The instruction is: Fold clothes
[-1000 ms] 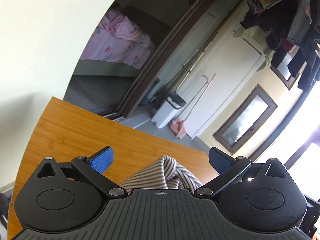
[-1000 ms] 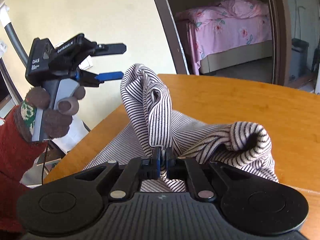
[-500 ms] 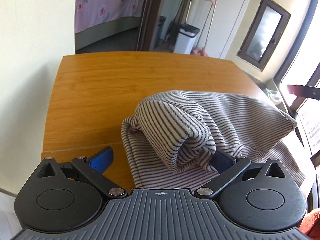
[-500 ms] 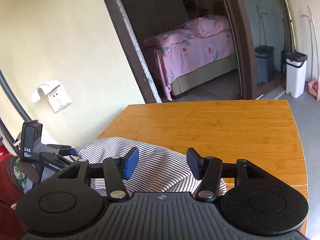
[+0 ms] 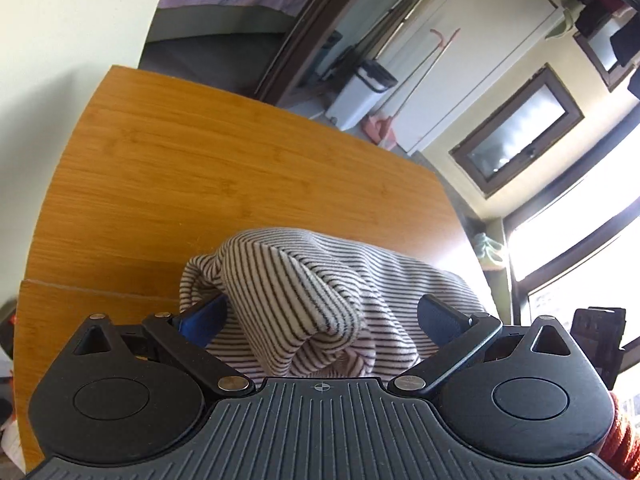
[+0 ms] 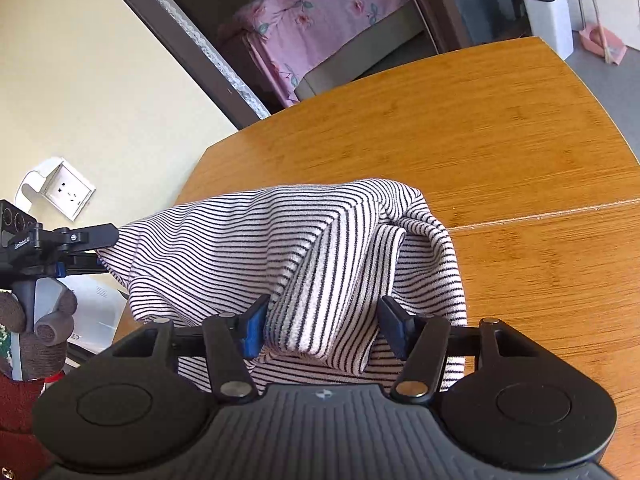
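A black-and-white striped garment point(image 6: 248, 248) lies bunched on the near part of the wooden table point(image 6: 480, 128). My right gripper point(image 6: 322, 324) is open, its blue pads either side of a raised fold of the cloth. My left gripper point(image 5: 320, 316) is open too, straddling another rolled fold of the same garment point(image 5: 296, 292). The left gripper also shows in the right wrist view point(image 6: 86, 246) at the garment's left edge, held by a gloved hand.
The table has a seam across it point(image 6: 540, 216) and bare wood beyond the garment. A wall with a socket point(image 6: 64, 192) is close on the left. A doorway to a bed point(image 6: 320, 28) and a white bin point(image 5: 360, 96) lie beyond the table.
The right gripper let go of the garment and opened. Both grippers have come down onto the cloth pile, each now straddling a fold. The garment has dropped flatter on the table.
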The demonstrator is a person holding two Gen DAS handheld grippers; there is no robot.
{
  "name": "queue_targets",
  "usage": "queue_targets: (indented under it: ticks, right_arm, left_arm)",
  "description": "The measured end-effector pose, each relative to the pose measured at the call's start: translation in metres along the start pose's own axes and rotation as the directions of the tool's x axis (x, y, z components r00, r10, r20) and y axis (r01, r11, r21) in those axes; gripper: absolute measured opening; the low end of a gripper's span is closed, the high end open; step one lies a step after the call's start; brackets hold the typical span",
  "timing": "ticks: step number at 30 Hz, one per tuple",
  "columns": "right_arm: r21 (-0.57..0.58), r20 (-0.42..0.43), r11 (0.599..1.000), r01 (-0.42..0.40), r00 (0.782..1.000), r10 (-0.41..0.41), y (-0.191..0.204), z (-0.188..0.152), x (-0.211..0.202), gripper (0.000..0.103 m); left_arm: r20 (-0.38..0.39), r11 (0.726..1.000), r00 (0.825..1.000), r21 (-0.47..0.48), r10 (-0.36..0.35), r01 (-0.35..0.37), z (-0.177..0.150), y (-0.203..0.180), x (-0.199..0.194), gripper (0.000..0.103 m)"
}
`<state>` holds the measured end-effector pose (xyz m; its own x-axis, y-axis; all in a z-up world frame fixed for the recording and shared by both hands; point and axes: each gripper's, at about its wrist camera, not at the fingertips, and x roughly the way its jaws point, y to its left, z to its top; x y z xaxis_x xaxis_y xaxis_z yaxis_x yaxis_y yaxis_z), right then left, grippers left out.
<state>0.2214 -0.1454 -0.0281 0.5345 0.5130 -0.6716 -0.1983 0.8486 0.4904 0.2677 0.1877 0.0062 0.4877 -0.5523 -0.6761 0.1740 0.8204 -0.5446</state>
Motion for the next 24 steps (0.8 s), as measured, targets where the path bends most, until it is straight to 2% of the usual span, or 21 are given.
queue_targets:
  ticks: [1,2,3,5,9,12,14,17,20,23,24]
  right_arm:
    - [-0.022,0.006,1.0,-0.012,1.0,0.012,0.002,0.001,0.0,0.03]
    - [-0.043,0.011,0.999,-0.023,1.0,0.024,0.004,0.002,0.001,0.023]
    - [-0.059,0.018,0.998,-0.03,0.999,0.031,0.006,0.004,0.002,0.022]
    - [-0.109,0.046,0.994,-0.025,0.998,0.03,0.013,0.012,0.002,0.02]
    - [-0.163,0.124,0.987,-0.015,0.992,0.036,0.024,0.042,-0.007,0.018]
    - [-0.17,0.173,0.985,-0.009,0.984,0.038,0.026,0.061,-0.019,0.018]
    - [-0.143,0.162,0.989,-0.031,0.985,0.055,0.022,0.06,-0.025,0.018]
    - [-0.093,0.061,0.994,-0.058,0.996,0.064,0.018,0.033,-0.016,0.019]
    - [-0.096,-0.025,0.995,-0.019,1.0,0.017,0.018,0.0,-0.006,0.021]
    - [-0.06,-0.014,0.998,-0.004,1.0,0.003,0.014,-0.009,-0.013,0.026]
    - [-0.026,0.008,1.0,-0.011,1.0,0.011,0.011,-0.007,-0.019,0.034]
  left_arm:
    - [-0.013,1.0,1.0,-0.016,0.005,-0.005,0.0,0.004,0.007,0.103]
    - [-0.012,1.0,1.0,-0.02,0.001,-0.001,0.0,0.007,0.011,0.102]
    - [-0.004,1.0,1.0,-0.018,-0.002,0.002,0.0,0.008,0.012,0.099]
    - [0.008,1.0,1.0,-0.018,-0.019,0.019,0.004,0.008,0.014,0.071]
    - [0.052,0.999,0.998,0.024,-0.047,0.046,0.013,-0.005,0.003,0.061]
    - [0.074,0.995,0.994,0.068,-0.075,0.07,0.011,-0.013,-0.011,0.06]
    - [0.073,0.994,0.995,0.093,-0.061,0.054,0.003,-0.014,-0.015,0.06]
    - [0.056,0.995,0.998,0.098,-0.004,-0.001,-0.008,-0.004,-0.015,0.061]
    - [0.031,0.998,0.999,0.062,0.022,-0.024,-0.014,0.013,-0.015,0.063]
    - [0.03,0.999,0.999,0.046,0.027,-0.028,-0.014,0.02,-0.022,0.07]
    - [0.041,0.999,0.999,0.04,0.017,-0.019,-0.013,0.021,-0.028,0.073]
